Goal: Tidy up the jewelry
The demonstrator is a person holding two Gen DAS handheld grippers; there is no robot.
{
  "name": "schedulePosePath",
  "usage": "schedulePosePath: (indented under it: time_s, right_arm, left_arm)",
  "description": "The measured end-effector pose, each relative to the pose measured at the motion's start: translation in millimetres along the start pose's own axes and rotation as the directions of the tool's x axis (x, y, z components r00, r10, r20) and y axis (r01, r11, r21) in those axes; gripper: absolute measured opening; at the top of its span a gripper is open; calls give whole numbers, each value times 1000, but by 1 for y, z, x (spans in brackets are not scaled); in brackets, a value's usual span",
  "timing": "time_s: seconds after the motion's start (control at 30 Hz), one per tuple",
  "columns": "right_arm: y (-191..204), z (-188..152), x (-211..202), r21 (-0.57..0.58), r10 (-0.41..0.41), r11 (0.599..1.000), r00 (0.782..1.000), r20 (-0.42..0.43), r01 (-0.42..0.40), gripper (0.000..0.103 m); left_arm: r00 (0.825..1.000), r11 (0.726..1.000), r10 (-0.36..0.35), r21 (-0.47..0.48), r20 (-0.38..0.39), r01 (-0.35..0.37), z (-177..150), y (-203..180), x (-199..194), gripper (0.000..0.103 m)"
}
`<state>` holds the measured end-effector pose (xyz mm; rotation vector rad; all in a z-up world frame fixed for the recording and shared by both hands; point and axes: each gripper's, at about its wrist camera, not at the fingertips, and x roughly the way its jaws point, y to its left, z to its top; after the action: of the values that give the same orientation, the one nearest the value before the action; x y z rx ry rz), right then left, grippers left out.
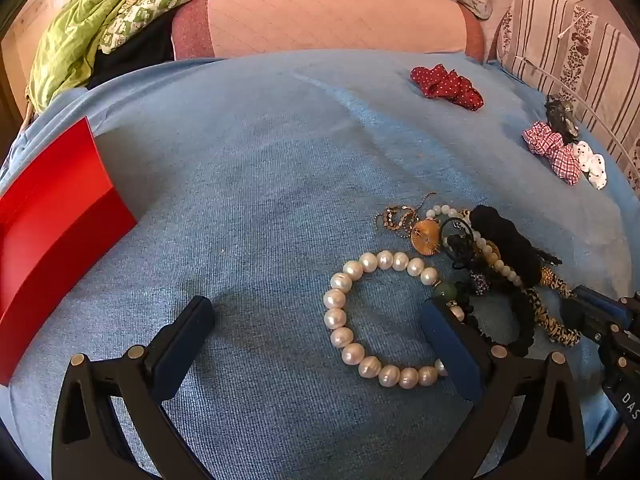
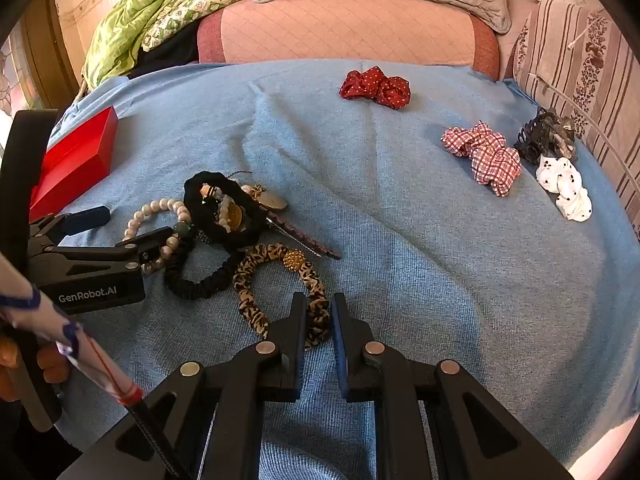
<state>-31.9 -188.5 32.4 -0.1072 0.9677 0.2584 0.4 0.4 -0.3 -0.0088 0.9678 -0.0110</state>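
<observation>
A pearl bracelet point(image 1: 360, 312) lies on the blue cloth point(image 1: 260, 200) beside a tangle of jewelry and black hair ties point(image 1: 480, 248). My left gripper point(image 1: 316, 344) is open wide; its right finger rests inside the bracelet's loop, its left finger outside to the left. In the right wrist view the left gripper point(image 2: 132, 228) shows at the left over the pearl bracelet point(image 2: 156, 216). My right gripper point(image 2: 319, 320) is shut on the near edge of a leopard-print scrunchie point(image 2: 272, 276) with a gold bead.
A red box point(image 1: 52, 232) stands open at the left, also in the right wrist view point(image 2: 76, 160). A red dotted scrunchie point(image 2: 376, 86), a checked one point(image 2: 484, 156), a white dotted one point(image 2: 564, 184) and a dark claw clip point(image 2: 544, 136) lie far right. Bedding lies behind.
</observation>
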Motion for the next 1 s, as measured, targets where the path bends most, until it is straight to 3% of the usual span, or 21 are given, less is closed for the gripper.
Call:
schedulePosePath:
  time_s: [1.0]
  right_arm:
    - [2, -1, -1, 1, 4, 1000, 1000, -2, -4, 19]
  left_arm:
    - [1000, 1000, 8, 5, 9, -8, 0, 0, 0, 103]
